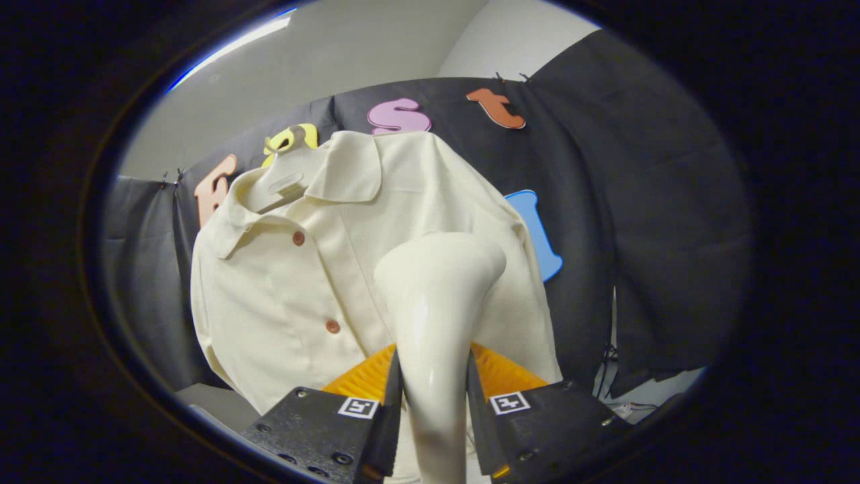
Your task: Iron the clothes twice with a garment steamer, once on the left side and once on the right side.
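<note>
Between the gripper jaws stands the neck of a cream garment steamer, pinched on both sides, its wide head flaring upward just ahead of them. Beyond the steamer hangs a cream collared shirt on a pale hanger, with small brown buttons down its front. Behind the shirt hangs the booth's dark cloth wall.

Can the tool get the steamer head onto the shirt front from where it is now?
Probably yes. The tool is shut on the steamer, whose head already sits against the shirt beside the button placket, with nothing between them.
</note>
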### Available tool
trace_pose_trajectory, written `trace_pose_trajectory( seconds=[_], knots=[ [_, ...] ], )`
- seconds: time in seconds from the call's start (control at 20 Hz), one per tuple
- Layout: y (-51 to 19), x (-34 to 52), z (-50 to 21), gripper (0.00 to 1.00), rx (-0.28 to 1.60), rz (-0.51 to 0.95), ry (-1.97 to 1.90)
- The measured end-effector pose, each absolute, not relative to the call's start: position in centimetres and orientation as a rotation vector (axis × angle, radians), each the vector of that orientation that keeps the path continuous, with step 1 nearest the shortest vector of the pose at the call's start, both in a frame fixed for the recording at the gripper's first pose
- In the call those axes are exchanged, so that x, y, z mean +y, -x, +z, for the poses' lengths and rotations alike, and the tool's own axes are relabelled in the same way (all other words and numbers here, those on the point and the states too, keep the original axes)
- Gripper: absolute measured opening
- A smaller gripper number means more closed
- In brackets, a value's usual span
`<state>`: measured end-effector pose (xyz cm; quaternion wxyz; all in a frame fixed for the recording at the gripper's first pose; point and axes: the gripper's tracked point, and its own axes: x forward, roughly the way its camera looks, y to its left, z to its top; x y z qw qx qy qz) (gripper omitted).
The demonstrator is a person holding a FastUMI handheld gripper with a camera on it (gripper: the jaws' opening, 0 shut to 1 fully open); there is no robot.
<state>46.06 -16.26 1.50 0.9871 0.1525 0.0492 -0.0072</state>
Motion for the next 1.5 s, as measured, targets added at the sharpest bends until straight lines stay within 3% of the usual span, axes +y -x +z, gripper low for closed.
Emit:
trace_pose_trajectory(
  seconds=[1.5],
  knots=[
    [-36.1,-18.4,-24.8,0.46,0.297,-0.062,-0.449]
  ],
)
